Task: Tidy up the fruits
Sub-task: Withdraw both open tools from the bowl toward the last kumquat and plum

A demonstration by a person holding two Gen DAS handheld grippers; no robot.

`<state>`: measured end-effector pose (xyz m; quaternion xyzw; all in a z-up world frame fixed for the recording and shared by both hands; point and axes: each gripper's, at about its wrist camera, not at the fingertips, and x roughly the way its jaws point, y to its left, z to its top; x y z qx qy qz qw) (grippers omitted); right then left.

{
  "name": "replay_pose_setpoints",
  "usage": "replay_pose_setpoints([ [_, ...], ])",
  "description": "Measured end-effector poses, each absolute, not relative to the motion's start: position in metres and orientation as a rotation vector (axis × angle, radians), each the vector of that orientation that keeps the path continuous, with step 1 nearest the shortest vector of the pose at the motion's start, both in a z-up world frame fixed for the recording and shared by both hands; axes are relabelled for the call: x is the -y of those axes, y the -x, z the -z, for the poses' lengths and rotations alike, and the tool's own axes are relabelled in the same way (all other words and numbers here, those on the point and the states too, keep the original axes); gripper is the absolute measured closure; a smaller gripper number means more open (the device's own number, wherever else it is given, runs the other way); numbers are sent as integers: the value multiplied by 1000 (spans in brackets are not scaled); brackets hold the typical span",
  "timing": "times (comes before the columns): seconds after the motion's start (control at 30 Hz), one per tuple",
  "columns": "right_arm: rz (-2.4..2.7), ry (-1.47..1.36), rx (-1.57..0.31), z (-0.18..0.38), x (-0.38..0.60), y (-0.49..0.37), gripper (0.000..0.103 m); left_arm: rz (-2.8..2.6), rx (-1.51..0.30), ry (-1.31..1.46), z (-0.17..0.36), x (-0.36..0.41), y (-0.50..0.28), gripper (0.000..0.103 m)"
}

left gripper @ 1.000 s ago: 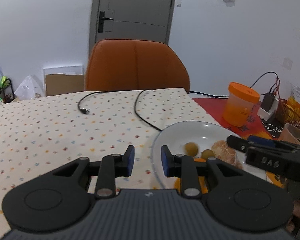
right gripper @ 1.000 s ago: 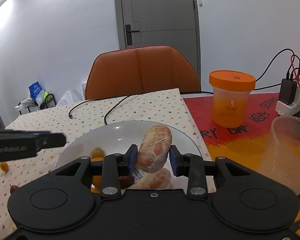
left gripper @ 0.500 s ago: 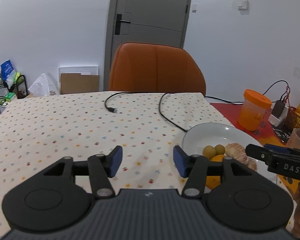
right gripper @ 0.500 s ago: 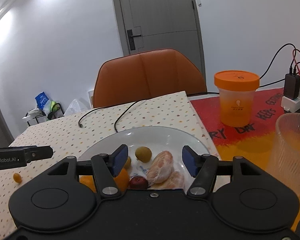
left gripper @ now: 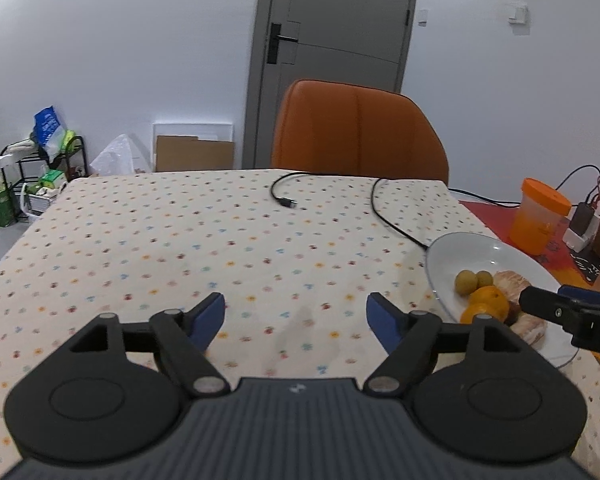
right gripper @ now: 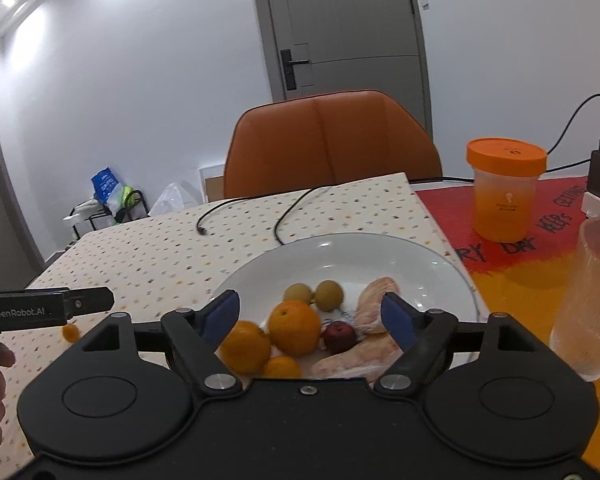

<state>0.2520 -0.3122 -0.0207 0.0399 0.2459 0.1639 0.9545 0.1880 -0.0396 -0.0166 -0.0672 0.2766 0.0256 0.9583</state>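
A white plate (right gripper: 380, 248) (left gripper: 468, 248) holds oranges (right gripper: 294, 327), two yellow-green fruits (right gripper: 329, 295), a dark red fruit (right gripper: 339, 335) and peeled citrus pieces (right gripper: 374, 310). My right gripper (right gripper: 311, 316) hovers over the plate's near side, its jaws opening, pads touching nothing. A small orange fruit (right gripper: 70, 332) lies on the dotted tablecloth left of the plate, under the left gripper's finger (right gripper: 80, 303). My left gripper (left gripper: 296, 316) is over bare cloth left of the plate, its jaws opening with nothing between them.
A black cable (left gripper: 384, 216) lies on the cloth behind the plate. An orange-lidded jar (right gripper: 504, 190), a ribbed clear cup (right gripper: 592, 300) and a charger stand on the red mat at the right. An orange chair (right gripper: 328, 140) stands behind the table.
The right gripper let go of the peeled citrus piece, which now lies on the plate, and its jaws spread. The left gripper moved left, away from the plate, and its jaws widened.
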Motion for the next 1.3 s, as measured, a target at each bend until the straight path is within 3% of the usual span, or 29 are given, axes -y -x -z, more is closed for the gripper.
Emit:
replay_pose_setpoints([
  [0.23, -370, -67, -512, 20, 295, -244, 19, -108, -579, 112, 16, 27, -171, 10],
  [0.3, -374, -67, -510, 20, 291, -241, 11, -114, -587, 116, 17, 24, -165, 8],
  [0.7, -416, -46, -531, 23, 269, -219, 0, -114, -587, 129, 22, 6, -138, 7],
  [1.3, -496, 18, -559, 30, 227, -195, 3, -120, -608, 166, 37, -35, -111, 7],
])
